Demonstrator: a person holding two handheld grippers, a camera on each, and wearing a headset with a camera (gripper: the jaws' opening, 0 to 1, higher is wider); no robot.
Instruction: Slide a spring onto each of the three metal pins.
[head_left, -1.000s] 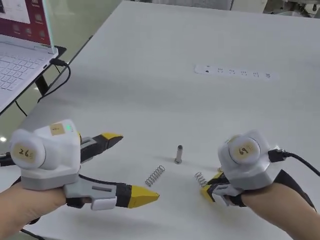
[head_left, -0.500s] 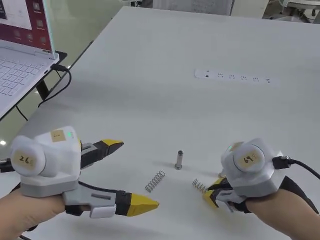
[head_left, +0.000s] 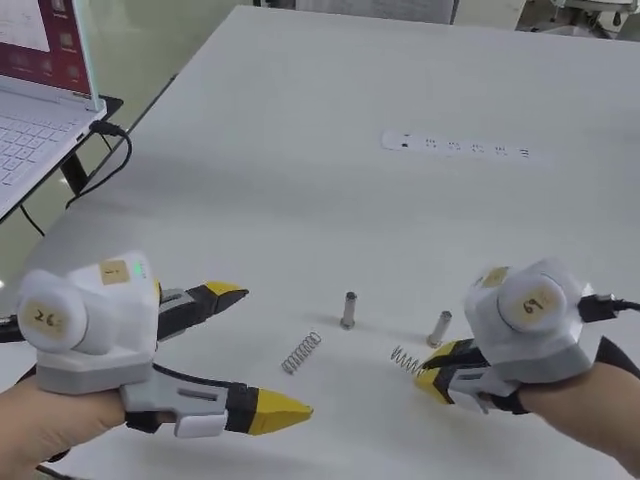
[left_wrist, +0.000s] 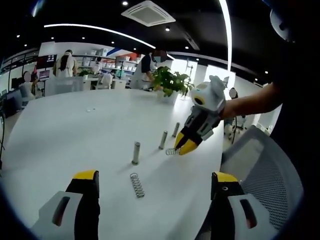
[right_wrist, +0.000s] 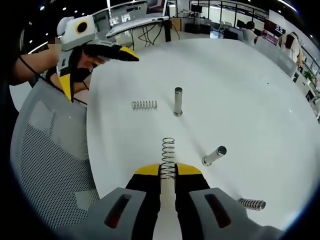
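Three pins stand bare on the table (head_left: 300, 180): the first pin (left_wrist: 136, 152), the second pin (left_wrist: 163, 140) and the third pin (left_wrist: 176, 130), all near one another. None wears a spring yet.

The right gripper (right_wrist: 168, 170) is clamped on the held spring (right_wrist: 168, 150) by its near end. The rest of the coil sticks out ahead of the jaws, aimed roughly at the first pin but apart from it. The left gripper (left_wrist: 155, 177) gapes wide with nothing in it. The loose spring (left_wrist: 136, 184) lies flat on the table just ahead of it, and a spare spring (right_wrist: 251, 203) lies beside the right gripper.

I'd judge these springs to be featherlight, thin wire. They'd squash or ping away under a hard pinch and roll if nudged. Best to take one lightly across the coils at one end, leaving the open end free for the pin top. The pins look small enough to topple if knocked.

A round sticker (head_left: 45, 318) on the left gripper reads "26". The right gripper's number I can't make out, nor the laptop (head_left: 30, 90) screen.
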